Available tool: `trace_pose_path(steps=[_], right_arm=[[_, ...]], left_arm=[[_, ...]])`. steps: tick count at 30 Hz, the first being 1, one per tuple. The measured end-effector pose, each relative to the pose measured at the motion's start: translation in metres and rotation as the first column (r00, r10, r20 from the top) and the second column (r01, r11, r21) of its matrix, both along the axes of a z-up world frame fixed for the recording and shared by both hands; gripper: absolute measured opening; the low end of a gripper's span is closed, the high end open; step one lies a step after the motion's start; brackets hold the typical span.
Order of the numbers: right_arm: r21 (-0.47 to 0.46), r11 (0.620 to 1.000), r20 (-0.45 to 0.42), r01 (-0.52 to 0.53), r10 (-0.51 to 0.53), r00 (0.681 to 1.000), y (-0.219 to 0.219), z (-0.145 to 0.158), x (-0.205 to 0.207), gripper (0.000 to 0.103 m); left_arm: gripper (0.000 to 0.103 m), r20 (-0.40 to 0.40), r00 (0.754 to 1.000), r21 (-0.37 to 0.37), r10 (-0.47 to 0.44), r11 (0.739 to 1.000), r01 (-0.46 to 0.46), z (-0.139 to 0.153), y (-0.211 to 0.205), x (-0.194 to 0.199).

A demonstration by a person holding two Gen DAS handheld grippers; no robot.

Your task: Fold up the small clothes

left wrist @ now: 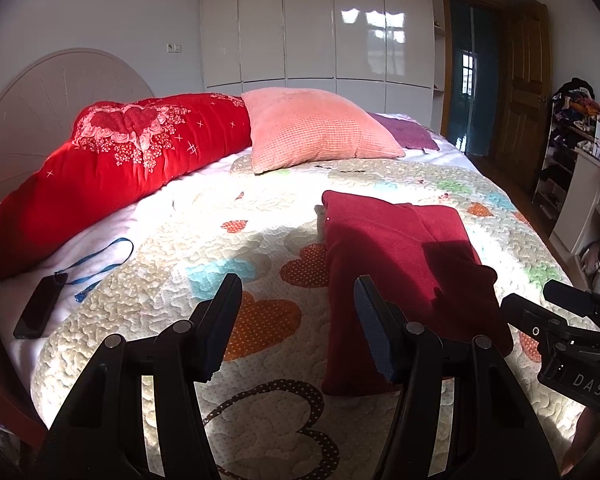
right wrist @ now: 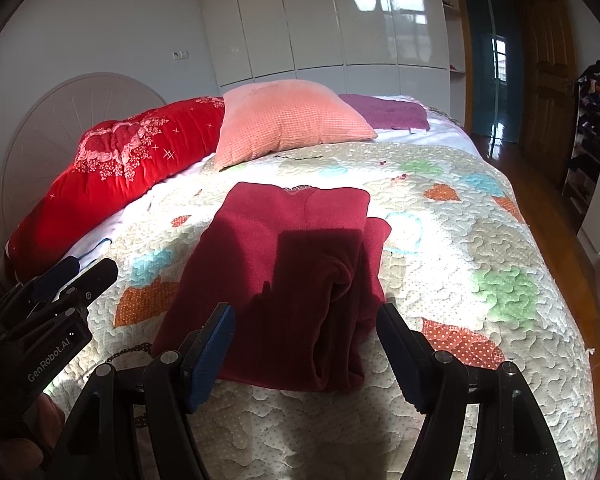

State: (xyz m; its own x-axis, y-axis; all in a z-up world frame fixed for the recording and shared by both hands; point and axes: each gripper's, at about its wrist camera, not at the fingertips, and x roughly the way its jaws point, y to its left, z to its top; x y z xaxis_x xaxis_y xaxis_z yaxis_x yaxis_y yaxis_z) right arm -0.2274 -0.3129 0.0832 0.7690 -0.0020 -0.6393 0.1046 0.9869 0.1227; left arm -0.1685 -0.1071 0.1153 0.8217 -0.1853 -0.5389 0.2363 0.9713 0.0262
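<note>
One dark red fleece garment [right wrist: 284,280] lay on the quilted bedspread with coloured heart patches [right wrist: 480,240], already gathered into a rough rectangle. It sat near the foot of the bed, well apart from the salmon-pink waffle-textured pillow [right wrist: 288,124], the bright red floral bolster quilt [left wrist: 120,160] and the purple cloth [right wrist: 384,114] at the head end. At least one fold looked done: an upper layer lay over a lower one, and a rolled, bunched edge ran down the right side, where a strip of the lower layer stuck out past the top layer. The result seemed untidy, so by my judgement the fold was mostly made but not squared; smoothing that right edge, and perhaps one more fold across, remained. Whether it was a top or trousers could not be told.

Both tools hovered above the near end of the garment, touching nothing. The left gripper [left wrist: 298,320] had its jaws spread wide and empty, over the bedspread just beside the garment's left edge. The right gripper [right wrist: 306,344] was likewise wide and empty, its fingers framing the garment's near hem. No other small clothes waiting to be folded showed on the bed. A black phone with a blue lanyard [left wrist: 40,312] rested near the bolster quilt.
</note>
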Motion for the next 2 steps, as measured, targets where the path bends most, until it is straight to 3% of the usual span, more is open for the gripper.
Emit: trace_pose_path(steps=[2], right_arm=[[0.0,1.0,-0.002,0.003,-0.003,1.0,-0.0018,-0.001,0.0003,0.071]], left_arm=[[0.059,-0.023,1.0,-0.011,-0.004,1.0,0.004,-0.0023,0.0024,0.0042]])
